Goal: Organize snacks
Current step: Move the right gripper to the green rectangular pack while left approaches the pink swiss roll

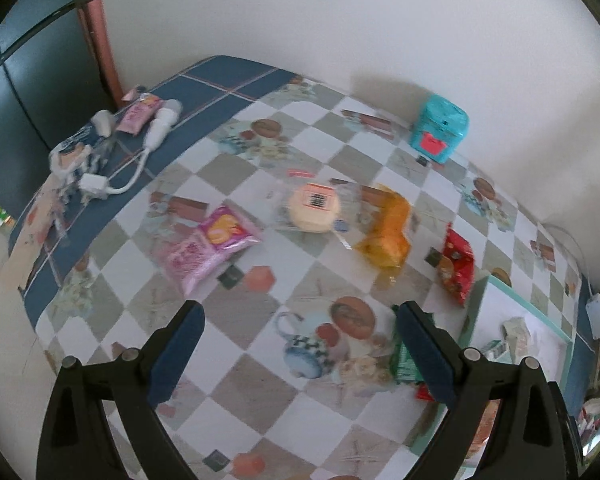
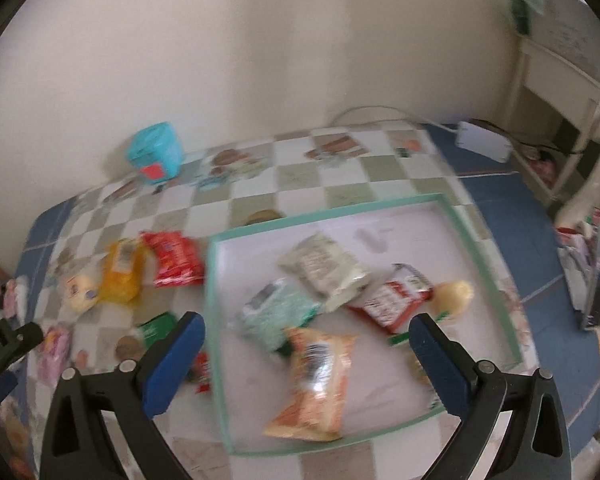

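Note:
My left gripper [image 1: 298, 316] is open and empty above the checkered table, short of the loose snacks: a pink packet [image 1: 210, 248], a round pale cake in clear wrap [image 1: 314, 208], an orange packet [image 1: 386, 230] and a red packet [image 1: 456, 266]. A green packet [image 1: 404, 362] lies partly hidden behind its right finger. My right gripper [image 2: 306, 330] is open and empty over the green-rimmed tray [image 2: 484, 256], which holds an orange packet [image 2: 314, 384], pale green packet [image 2: 274, 314], white packet [image 2: 326, 274], red packet [image 2: 392, 300] and a yellow bun [image 2: 454, 296].
A teal tin [image 1: 438, 128] stands by the wall, also in the right wrist view [image 2: 154, 152]. White cables and adapters [image 1: 140, 148] lie at the table's far left. A white power adapter [image 2: 482, 140] sits at the back right, near a cream shelf [image 2: 556, 92].

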`<act>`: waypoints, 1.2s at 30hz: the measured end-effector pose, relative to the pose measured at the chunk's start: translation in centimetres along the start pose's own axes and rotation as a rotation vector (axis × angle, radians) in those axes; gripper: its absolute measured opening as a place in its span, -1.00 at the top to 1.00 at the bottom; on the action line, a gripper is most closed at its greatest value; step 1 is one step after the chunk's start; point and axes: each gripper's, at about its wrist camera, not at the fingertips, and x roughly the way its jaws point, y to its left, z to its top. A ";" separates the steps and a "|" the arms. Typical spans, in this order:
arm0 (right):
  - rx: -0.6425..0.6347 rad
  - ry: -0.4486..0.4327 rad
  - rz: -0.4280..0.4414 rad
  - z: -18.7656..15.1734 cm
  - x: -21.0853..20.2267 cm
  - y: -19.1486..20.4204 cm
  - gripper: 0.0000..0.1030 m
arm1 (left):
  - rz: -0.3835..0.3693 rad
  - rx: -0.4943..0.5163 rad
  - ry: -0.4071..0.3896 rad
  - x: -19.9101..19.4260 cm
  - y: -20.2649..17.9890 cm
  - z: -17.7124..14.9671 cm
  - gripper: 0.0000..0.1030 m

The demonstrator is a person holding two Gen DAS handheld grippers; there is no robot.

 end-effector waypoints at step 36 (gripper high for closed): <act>-0.214 0.149 0.282 -4.0 6.8 11.7 -0.56 | 0.035 -0.070 0.090 7.1 11.4 3.5 -0.88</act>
